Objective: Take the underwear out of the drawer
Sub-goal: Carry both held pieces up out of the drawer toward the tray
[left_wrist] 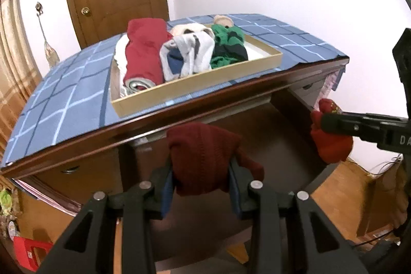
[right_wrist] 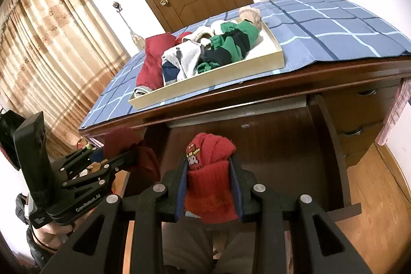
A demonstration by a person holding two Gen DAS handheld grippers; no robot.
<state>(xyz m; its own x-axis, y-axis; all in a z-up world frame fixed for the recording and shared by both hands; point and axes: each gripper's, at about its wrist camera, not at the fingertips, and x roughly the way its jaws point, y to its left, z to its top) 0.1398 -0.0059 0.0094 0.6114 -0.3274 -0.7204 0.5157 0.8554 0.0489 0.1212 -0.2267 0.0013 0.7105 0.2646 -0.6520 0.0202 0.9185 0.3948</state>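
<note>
Below the worktop (left_wrist: 154, 125) the drawer (left_wrist: 257, 120) lies dark; left gripper (left_wrist: 201, 179) jaws clamp a maroon knit bundle (left_wrist: 203, 153), right gripper (right_wrist: 209, 184) jaws a red one (right_wrist: 210, 181).

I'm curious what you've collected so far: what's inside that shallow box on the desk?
The tray holds rolled clothes: a red roll, a grey-white and navy bundle and a green-black one. Whatever lies beneath them is covered.

Your right hand-held gripper (right_wrist: 208, 186) clamps a bright red knit bundle (right_wrist: 210, 181) above the open drawer (right_wrist: 282, 145); your left hand-held gripper (right_wrist: 123, 153) grips a darker one (right_wrist: 143, 158).
</note>
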